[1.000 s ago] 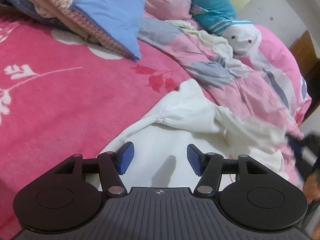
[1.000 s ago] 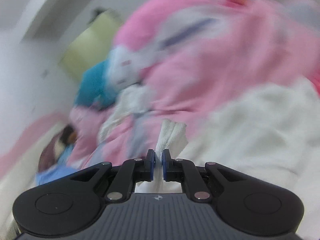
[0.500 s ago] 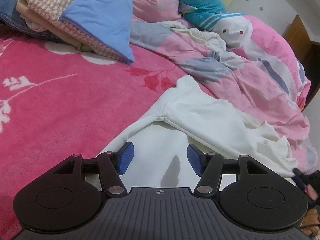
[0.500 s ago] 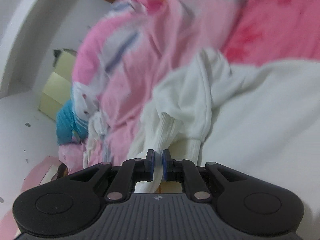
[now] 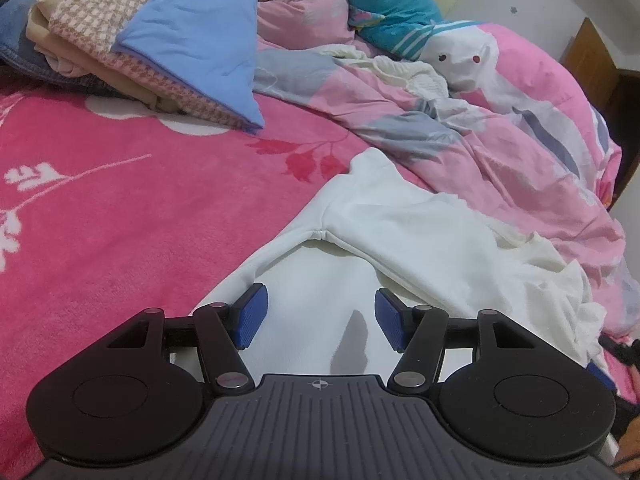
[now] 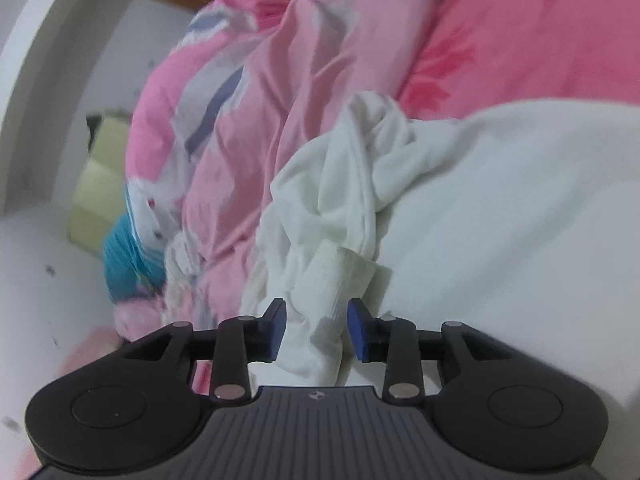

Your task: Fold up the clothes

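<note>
Left wrist view: the left gripper [image 5: 316,314] hovers, jaws apart and empty, over the white sweatshirt [image 5: 400,232] spread on the pink bed [image 5: 120,208].

Right wrist view: the right gripper [image 6: 316,330] has just been opening, releasing the sleeve cuff [image 6: 332,292] lying loose between its pads. The sleeve fold looks done; next, probably grasp the hem.

Your bed [image 5: 120,208] is covered by a bright pink blanket with white and red flower patterns. Directly on it lies the white garment [image 5: 400,240], spread flat at the near side with one sleeve reaching toward the rumpled pink-and-grey quilt [image 5: 500,140] beside it. At the far left you have a stack of folded clothes [image 5: 152,40], a blue piece on top.
</note>
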Tool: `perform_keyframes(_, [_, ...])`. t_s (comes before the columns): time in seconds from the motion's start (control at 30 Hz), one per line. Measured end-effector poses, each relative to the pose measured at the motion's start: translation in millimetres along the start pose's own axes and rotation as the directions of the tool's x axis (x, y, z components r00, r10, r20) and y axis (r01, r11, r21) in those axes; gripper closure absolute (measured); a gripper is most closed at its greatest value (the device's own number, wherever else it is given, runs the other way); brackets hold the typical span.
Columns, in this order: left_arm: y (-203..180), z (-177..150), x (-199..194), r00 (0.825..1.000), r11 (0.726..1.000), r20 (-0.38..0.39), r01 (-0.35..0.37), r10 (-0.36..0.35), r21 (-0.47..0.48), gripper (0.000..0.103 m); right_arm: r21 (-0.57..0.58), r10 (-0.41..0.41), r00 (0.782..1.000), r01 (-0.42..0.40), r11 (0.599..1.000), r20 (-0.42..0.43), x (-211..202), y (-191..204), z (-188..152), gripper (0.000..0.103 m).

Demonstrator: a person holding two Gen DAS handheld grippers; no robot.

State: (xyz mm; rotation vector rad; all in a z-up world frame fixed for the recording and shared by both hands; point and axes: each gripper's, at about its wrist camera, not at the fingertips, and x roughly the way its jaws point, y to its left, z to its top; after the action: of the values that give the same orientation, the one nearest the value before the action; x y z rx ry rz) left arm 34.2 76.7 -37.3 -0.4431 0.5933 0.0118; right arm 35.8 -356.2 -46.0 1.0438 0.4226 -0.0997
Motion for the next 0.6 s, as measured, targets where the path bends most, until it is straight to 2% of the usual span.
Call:
perform_keyframes(0.07, [-2.3,-1.1,0.2,1.000,1.000,0.004,-0.006,0.006,0.016,0.043,-0.065,-0.039,0.999,0.039,0.997,-0.007,3.4,8.2,2.0,0.079])
perform_keyframes(0.1, [-3.2,-1.5,0.1,1.000,1.000,0.006,-0.009,0.009,0.021,0.043,-0.093,-0.060,0.998,0.059,0.994,-0.006,4.0,12.0,2.5,0.092])
perform_keyframes(0.13, [-3.6,-1.6,0.2,1.000,1.000,0.007,-0.011,0.011,0.025,0.043,-0.118,-0.075,0.997,0.074,0.990,-0.001,2.9,15.9,3.1,0.099])
perform_keyframes(0.23, [-3.6,-1.6,0.3,1.000,0.999,0.009,-0.014,0.014,0.030,0.043,-0.164,-0.067,0.997,0.071,0.984,0.031,-8.2,31.7,5.6,0.100])
perform_keyframes(0.37, [-4.5,-1.1,1.9,1.000,0.999,0.008,-0.024,0.024,0.042,0.043,-0.243,-0.027,0.999,0.038,0.969,0.047,-14.9,75.9,10.2,0.101])
perform_keyframes(0.5, [-3.0,-1.3,2.5,1.000,0.999,0.010,-0.024,0.024,0.030,0.043,-0.350,0.050,0.998,-0.031,0.936,0.045,-13.7,146.0,9.2,0.101])
perform_keyframes(0.6, [-1.9,-1.4,3.0,1.000,0.999,0.012,-0.023,0.023,0.022,0.043,-0.449,0.127,0.992,-0.103,0.888,0.024,-6.6,212.2,-1.8,0.101])
